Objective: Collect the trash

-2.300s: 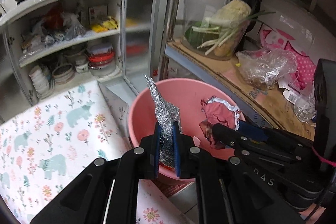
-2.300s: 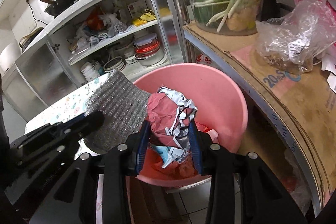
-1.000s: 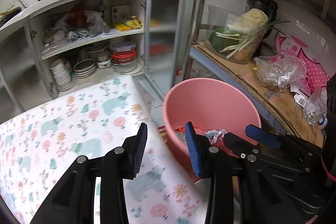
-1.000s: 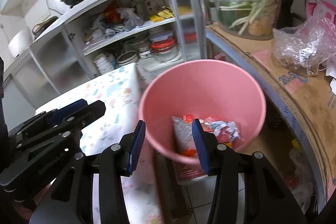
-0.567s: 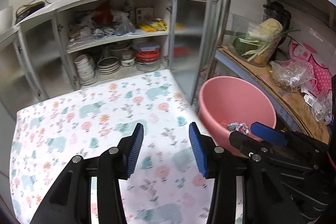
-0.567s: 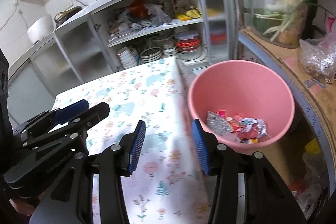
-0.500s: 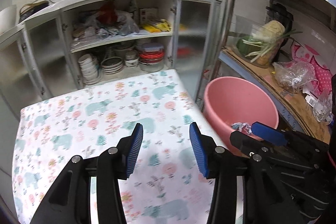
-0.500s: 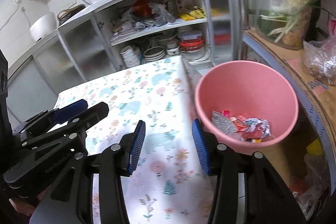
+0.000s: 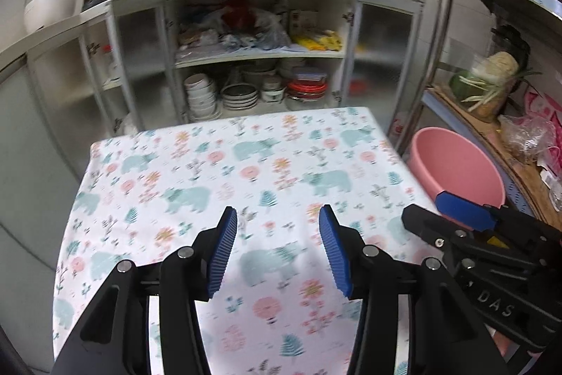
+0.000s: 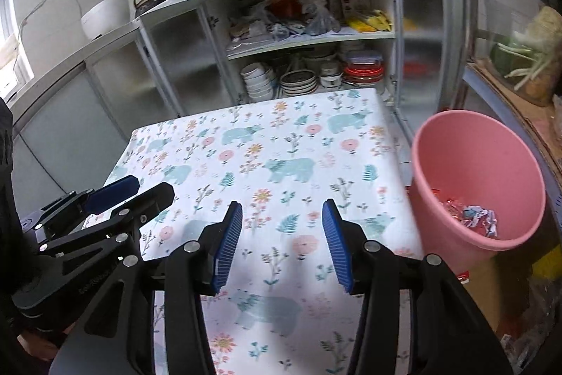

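Observation:
A pink bucket [image 10: 474, 164] stands on the floor just right of the table, with crumpled red and silver trash [image 10: 470, 211] in its bottom. The left wrist view shows the same pink bucket [image 9: 456, 164] at the right. My left gripper [image 9: 277, 220] hovers open over the flowered tablecloth [image 9: 228, 171], nothing between its blue pads. My right gripper [image 10: 282, 215] is open too, above the flowered tablecloth [image 10: 281, 157] and left of the bucket, with nothing in it. Each gripper appears at the edge of the other's view.
Behind the table stands a white cabinet [image 9: 260, 58] with open doors, stacked bowls and plates, pans on top. A metal rack [image 9: 491, 101] at the right holds vegetables and plastic bags. No loose trash shows on the cloth.
Both grippers drew back from over the bucket to above the table, so the bucket slid to the right. The foil and red wrapper they held earlier now lie in the bucket.

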`<action>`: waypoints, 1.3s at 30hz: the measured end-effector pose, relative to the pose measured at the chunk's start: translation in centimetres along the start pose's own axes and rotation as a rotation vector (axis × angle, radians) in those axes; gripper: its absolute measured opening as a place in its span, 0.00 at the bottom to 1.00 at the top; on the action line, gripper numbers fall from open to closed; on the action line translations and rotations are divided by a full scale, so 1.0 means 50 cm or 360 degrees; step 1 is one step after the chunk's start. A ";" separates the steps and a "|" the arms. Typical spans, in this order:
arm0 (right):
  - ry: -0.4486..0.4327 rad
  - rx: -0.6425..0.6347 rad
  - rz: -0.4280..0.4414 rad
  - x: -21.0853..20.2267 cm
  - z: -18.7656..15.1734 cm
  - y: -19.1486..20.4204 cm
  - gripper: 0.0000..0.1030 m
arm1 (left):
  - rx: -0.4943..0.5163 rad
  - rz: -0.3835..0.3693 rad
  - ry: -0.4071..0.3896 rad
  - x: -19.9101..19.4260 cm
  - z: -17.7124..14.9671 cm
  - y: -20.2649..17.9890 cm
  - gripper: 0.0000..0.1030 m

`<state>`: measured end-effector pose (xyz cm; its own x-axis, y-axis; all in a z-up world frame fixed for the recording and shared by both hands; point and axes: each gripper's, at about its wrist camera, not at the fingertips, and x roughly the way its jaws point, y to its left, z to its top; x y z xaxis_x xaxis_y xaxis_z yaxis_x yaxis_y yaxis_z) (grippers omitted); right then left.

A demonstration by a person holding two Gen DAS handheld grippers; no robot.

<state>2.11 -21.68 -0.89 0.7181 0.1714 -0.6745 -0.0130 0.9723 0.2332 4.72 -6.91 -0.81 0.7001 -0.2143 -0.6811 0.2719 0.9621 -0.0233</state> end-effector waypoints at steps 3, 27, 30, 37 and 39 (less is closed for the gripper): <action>0.0019 -0.0017 0.0010 0.007 -0.003 0.012 0.49 | -0.0042 0.0024 0.0023 0.003 -0.009 0.024 0.47; 0.0018 -0.0045 0.0013 0.006 -0.017 0.048 0.49 | -0.0127 0.0061 0.0049 -0.008 -0.031 0.070 0.47; 0.0008 -0.0038 -0.0004 -0.007 -0.022 0.042 0.49 | -0.0108 0.0038 0.0044 -0.014 -0.029 0.056 0.47; -0.0039 -0.0002 -0.0068 -0.053 -0.034 0.021 0.49 | -0.0021 -0.0047 0.0029 -0.027 -0.027 0.005 0.47; -0.0056 0.0021 -0.0092 -0.068 -0.039 0.010 0.49 | 0.0013 -0.0080 0.0021 -0.031 -0.026 -0.015 0.47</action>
<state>-1.71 -21.46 0.14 0.7414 0.1089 -0.6622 0.0385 0.9782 0.2041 2.56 -7.10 -0.68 0.6766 -0.2600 -0.6889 0.3120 0.9487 -0.0517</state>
